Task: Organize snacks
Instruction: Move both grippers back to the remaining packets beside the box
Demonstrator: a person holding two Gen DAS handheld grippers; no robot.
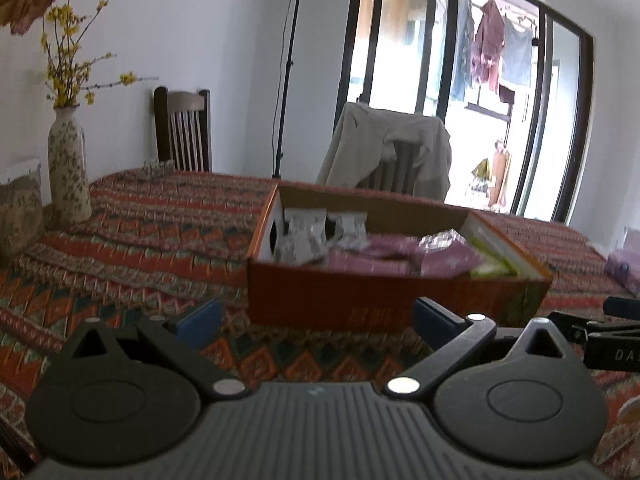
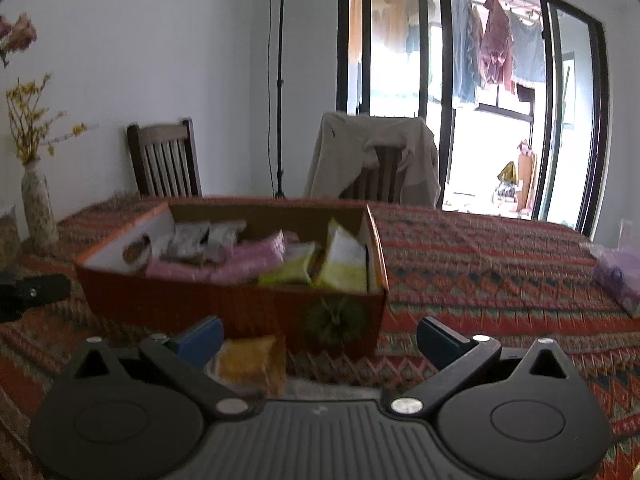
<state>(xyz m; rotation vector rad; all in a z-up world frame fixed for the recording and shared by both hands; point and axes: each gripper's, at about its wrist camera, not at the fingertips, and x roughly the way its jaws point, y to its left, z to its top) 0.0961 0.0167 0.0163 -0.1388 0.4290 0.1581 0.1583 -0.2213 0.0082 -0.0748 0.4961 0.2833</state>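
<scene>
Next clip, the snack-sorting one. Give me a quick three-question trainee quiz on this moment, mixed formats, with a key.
1. True or false: the right claw is shut on a packet.
2. Which packets fill the middle of the orange box? A) pink B) blue C) black
3. Fill in: the yellow packet lies on the tablecloth, ____ the box.

Key: 1 false, both the right and left claw are open; 2 A, pink packets; 3 outside.

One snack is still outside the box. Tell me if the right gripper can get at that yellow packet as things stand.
Probably yes. The right gripper is open, and the yellow packet lies on the tablecloth just ahead of its left finger, in front of the box. Nothing lies on top of it; a small shift left should centre it.
</scene>
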